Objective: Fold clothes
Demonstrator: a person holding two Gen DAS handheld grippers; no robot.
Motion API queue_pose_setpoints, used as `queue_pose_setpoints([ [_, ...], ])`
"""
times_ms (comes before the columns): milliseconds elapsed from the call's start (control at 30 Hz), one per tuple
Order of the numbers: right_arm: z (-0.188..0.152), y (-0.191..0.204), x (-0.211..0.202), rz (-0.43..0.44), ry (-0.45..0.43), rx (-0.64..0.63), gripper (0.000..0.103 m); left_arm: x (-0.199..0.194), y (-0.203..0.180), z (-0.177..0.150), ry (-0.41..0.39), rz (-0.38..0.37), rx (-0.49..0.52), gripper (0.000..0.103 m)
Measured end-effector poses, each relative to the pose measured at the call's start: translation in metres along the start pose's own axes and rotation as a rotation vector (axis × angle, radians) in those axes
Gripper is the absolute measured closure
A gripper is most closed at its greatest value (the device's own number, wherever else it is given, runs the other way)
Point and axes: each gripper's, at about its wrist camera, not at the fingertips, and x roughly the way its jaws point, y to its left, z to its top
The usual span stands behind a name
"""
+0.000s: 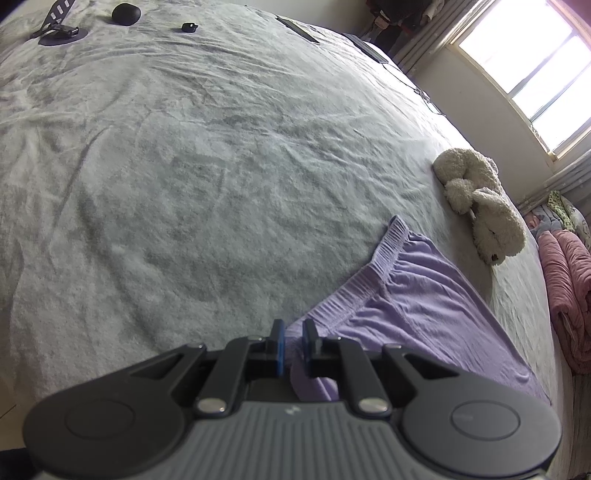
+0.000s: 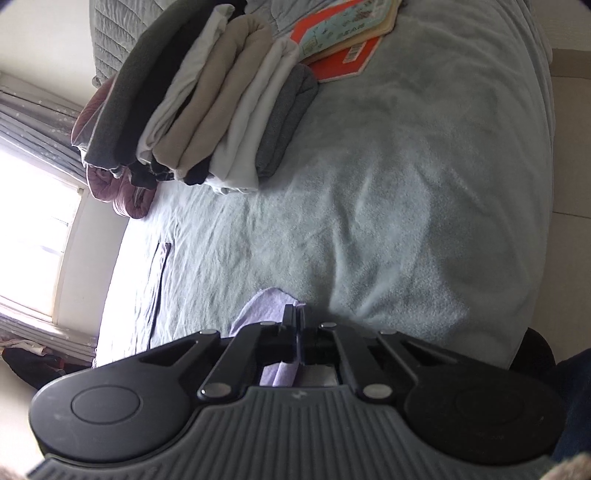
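Clamping one lilac garment (image 1: 417, 306) are two tools: left tool (image 1: 293, 345) and right tool (image 2: 298, 334); one stack (image 2: 207, 107) and two books (image 2: 343, 33) are seen on bed (image 2: 388, 221).

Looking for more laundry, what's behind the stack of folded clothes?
Behind the stack of folded clothes lie books and a rolled pink quilt; whatever the stack covers is hidden.

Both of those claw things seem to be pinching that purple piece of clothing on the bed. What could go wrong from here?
The left gripper pinches only a thin edge of the purple garment, so the cloth may slip out when lifted. The right gripper also holds just a corner, so the fold could come out crooked. A wide swing might brush the stuffed toy or topple the folded stack.
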Motion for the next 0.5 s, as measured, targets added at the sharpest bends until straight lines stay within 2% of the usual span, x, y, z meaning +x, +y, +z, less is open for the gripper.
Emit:
queue_pose_setpoints([
  [267,-0.012,0.017,-0.014,0.041,-0.075,-0.077,0.101,-0.004,0.001,0.002,-0.004,-0.026,-0.003,0.096],
  [333,-0.011,0.022,0.0,0.035,-0.074,-0.075,0.101,-0.002,0.004,0.001,0.033,-0.055,-0.023,0.096],
  [433,-0.009,0.019,0.004,0.023,-0.069,-0.068,0.101,-0.001,0.014,0.003,0.106,-0.126,-0.106,0.096],
  [500,-0.01,0.018,0.0,0.019,-0.068,-0.063,0.101,-0.005,0.02,0.002,0.12,-0.15,-0.14,0.09],
])
